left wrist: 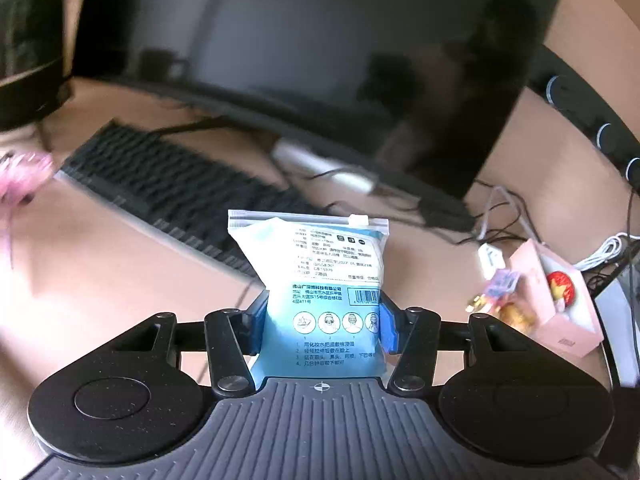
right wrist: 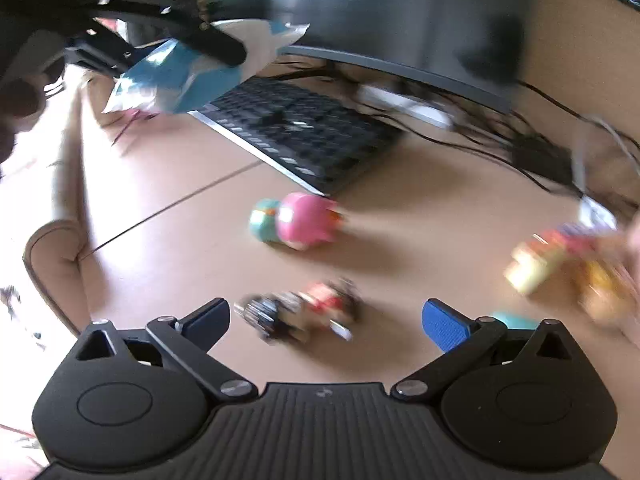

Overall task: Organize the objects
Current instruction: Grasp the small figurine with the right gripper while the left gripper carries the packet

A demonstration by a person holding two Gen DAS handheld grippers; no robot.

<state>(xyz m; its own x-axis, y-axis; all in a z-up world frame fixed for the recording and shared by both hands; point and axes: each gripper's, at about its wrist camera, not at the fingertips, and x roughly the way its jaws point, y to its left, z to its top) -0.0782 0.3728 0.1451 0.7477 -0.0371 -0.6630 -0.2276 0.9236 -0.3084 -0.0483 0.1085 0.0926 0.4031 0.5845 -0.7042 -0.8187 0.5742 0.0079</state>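
Note:
A blue-and-white zip pouch with printed text stands upright between the blue pads of my left gripper, which is shut on it above the desk. In the right wrist view that same pouch hangs at the upper left in the other gripper. My right gripper is open, with wide-spread blue fingers over the desk. Just beyond them lies a blurred small red-and-black figure. Farther off sits a pink-and-teal round toy. Blurred yellow and red toys lie at the right.
A black keyboard lies on the tan desk in front of a dark monitor. Cables and a white adapter trail at the right, near a pink box with small toys. A black speaker stands far left.

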